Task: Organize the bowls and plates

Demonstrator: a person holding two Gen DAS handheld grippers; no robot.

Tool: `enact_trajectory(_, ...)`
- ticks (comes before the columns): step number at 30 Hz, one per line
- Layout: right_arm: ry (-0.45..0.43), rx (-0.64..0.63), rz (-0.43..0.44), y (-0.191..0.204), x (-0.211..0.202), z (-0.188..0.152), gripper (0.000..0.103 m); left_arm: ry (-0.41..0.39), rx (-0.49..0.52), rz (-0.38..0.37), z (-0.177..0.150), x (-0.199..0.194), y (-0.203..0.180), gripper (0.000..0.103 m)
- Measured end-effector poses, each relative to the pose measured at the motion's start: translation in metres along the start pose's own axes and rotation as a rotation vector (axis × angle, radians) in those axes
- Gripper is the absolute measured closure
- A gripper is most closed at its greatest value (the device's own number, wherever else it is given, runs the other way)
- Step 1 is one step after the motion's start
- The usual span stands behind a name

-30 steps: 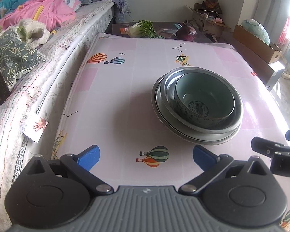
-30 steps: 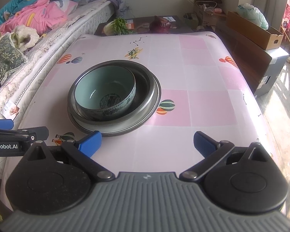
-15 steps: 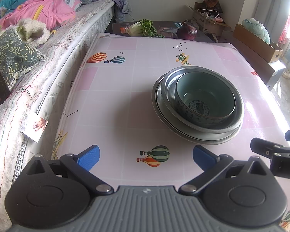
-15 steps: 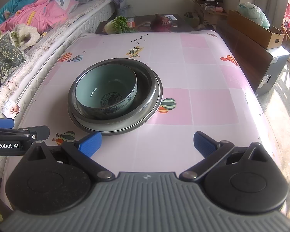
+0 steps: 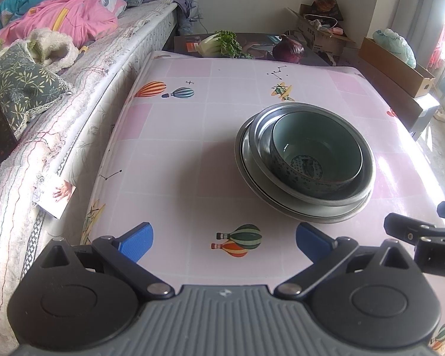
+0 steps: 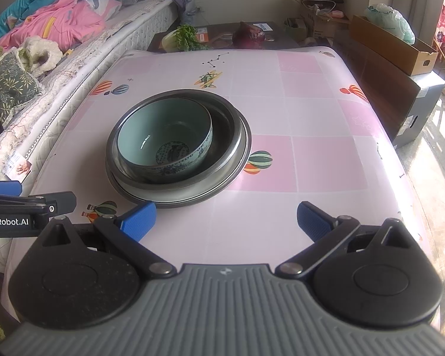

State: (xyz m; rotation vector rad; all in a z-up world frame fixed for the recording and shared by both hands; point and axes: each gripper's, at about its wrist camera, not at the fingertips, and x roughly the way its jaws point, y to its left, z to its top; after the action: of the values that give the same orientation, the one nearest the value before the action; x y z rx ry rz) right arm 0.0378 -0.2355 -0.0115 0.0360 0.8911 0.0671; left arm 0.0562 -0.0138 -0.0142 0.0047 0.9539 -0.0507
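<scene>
A pale green ceramic bowl [image 5: 316,151] sits inside a steel bowl [image 5: 368,172], which sits on a steel plate [image 5: 246,160], all stacked mid-table. The stack also shows in the right wrist view: ceramic bowl [image 6: 163,139], steel bowl [image 6: 225,136], plate [image 6: 192,200]. My left gripper [image 5: 224,240] is open and empty, near the table's front edge, left of the stack. My right gripper [image 6: 226,221] is open and empty, in front of the stack and to its right. Each gripper shows at the edge of the other's view.
The table [image 6: 311,112] has a pink checked cloth with balloon prints. A bed [image 5: 44,103] with pillows and blankets runs along its left side. Behind it a low dark table holds greens [image 6: 184,37] and a purple cabbage [image 6: 249,35]. Cardboard boxes [image 6: 391,44] stand at the right.
Both grippers have drifted very slightly; the stack sits a touch lower in both views. Nothing was gripped or released.
</scene>
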Motion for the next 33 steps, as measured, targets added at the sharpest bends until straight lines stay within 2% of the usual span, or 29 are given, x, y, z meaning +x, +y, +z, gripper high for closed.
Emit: enact_trajectory(33, -0.003, -0.003, 0.011, 0.0013, -0.0026, 0.0005, 0.001, -0.004, 0.002, 0.005, 0.0022, -0.0042, 0.0023, 0.000)
